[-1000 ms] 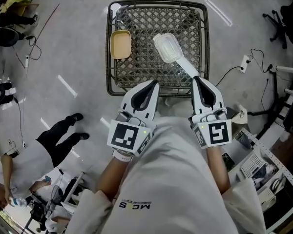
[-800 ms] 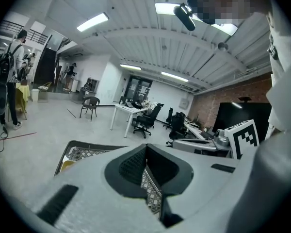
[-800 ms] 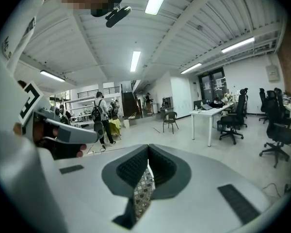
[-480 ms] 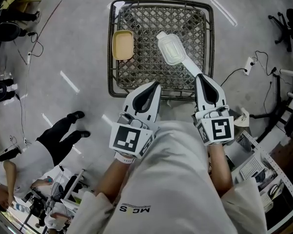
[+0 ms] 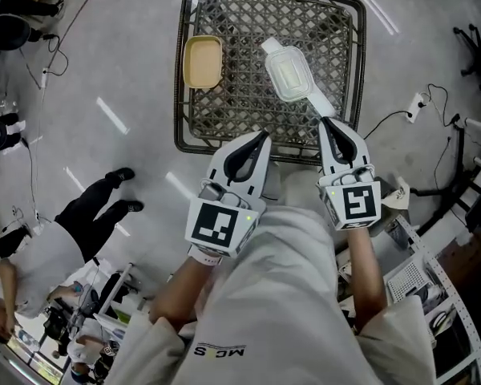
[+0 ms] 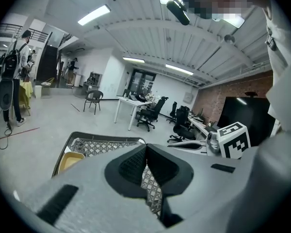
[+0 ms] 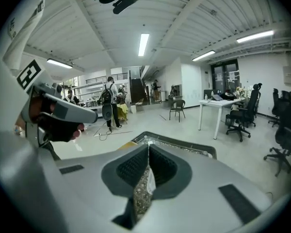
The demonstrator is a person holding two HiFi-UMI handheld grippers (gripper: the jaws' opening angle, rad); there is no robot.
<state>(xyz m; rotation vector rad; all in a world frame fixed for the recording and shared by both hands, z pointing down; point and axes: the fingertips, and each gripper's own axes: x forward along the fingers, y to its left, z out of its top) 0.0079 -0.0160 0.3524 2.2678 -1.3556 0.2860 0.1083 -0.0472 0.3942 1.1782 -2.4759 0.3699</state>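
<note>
A black wire-mesh basket (image 5: 179,95) stands on the grey floor in the head view. In it lie a shallow yellow tray (image 5: 202,62) at the left and a clear lidded container (image 5: 289,72) right of centre. My left gripper (image 5: 263,135) hangs over the basket's near rim, shut with nothing in it. My right gripper (image 5: 324,120) is also shut and empty, with its tip near the basket's near right corner, just short of the clear container. The left gripper view shows its tips (image 6: 146,145) meeting above the basket (image 6: 77,136) and yellow tray (image 6: 70,160). In the right gripper view its tips (image 7: 149,146) meet above the mesh.
A person in black trousers (image 5: 104,207) stands on the floor to the left. A power strip and cables (image 5: 421,101) lie to the right, with wire shelving (image 5: 441,295) at the lower right. Desks and office chairs (image 6: 148,118) stand farther off.
The basket now sits a little larger and closer under both grippers, which have edged forward over its near rim. Both stay shut.
</note>
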